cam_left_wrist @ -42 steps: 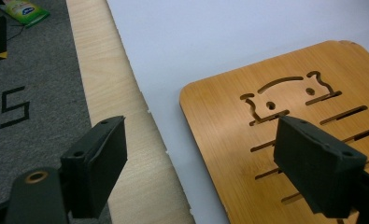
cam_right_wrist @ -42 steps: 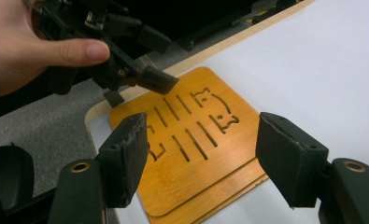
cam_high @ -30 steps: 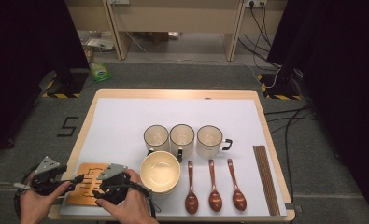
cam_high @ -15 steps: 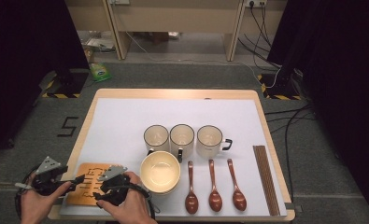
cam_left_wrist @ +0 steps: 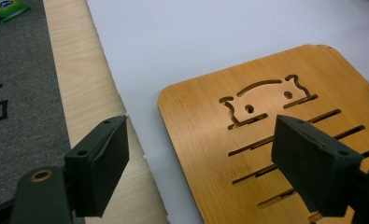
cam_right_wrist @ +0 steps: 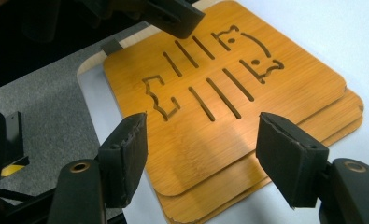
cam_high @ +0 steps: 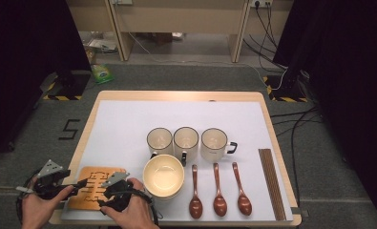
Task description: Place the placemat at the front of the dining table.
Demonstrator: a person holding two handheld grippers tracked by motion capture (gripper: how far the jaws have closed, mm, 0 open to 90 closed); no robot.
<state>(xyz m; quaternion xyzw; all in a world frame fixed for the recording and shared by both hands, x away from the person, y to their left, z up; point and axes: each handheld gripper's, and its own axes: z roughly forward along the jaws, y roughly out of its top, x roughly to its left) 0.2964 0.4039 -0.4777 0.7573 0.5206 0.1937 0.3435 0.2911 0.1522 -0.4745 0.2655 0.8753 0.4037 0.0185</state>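
Beside the trivets point(cam_high: 96, 187), an empty bowl point(cam_high: 163, 175)

Open white mat point(cam_high: 129, 129) lies ahead of both grippers, left gripper point(cam_high: 76, 183) and right gripper point(cam_high: 110, 186), jaws spread over the stacked bamboo trivets point(cam_high: 96, 187). Just right of the right gripper, a cream bowl point(cam_high: 163, 175) blocks the way, with three mugs point(cam_high: 185, 142) beyond it.
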